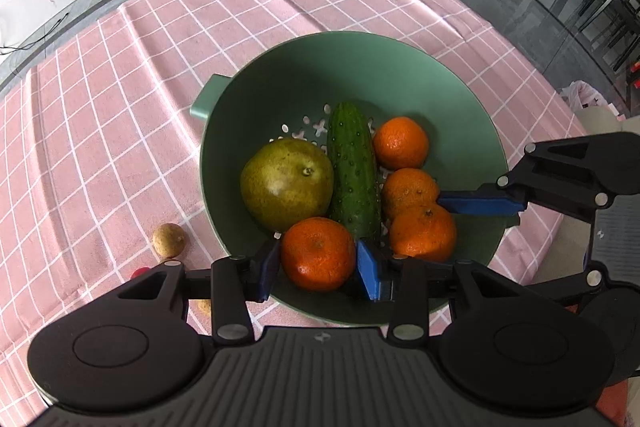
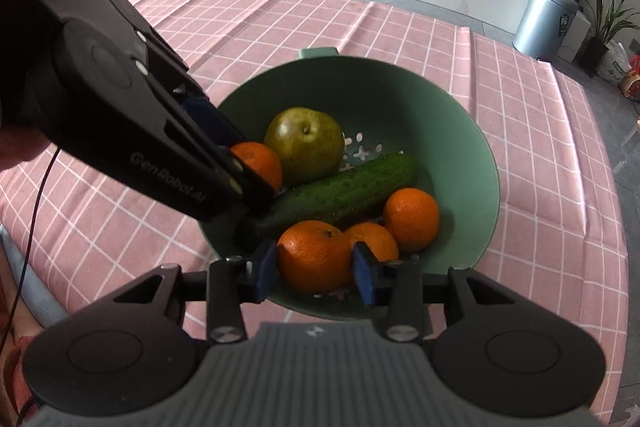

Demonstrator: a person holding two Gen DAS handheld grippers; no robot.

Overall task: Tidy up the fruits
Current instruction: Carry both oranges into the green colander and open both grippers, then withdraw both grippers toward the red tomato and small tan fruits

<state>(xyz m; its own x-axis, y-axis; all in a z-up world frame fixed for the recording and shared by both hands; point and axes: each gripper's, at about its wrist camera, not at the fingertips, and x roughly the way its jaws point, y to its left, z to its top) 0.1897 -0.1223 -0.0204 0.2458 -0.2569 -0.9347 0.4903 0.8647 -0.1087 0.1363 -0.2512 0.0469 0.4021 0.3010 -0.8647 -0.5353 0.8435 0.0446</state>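
Gripped by each hand-held gripper, left [image 1: 318,267] and right [image 2: 316,269], is one round orange tangerine [image 1: 318,253] [image 2: 314,255] inside the green perforated plastic colander [image 1: 440,75], crowded by a green bumpy cucumber [image 1: 354,167] and a green-yellow pear [image 1: 286,183].

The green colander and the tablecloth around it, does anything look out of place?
Yes. A cucumber lies among the fruit in the green colander, the one vegetable there. Outside it, a small brown fruit sits loose on the pink tablecloth by the rim, with something red half-hidden beside it.
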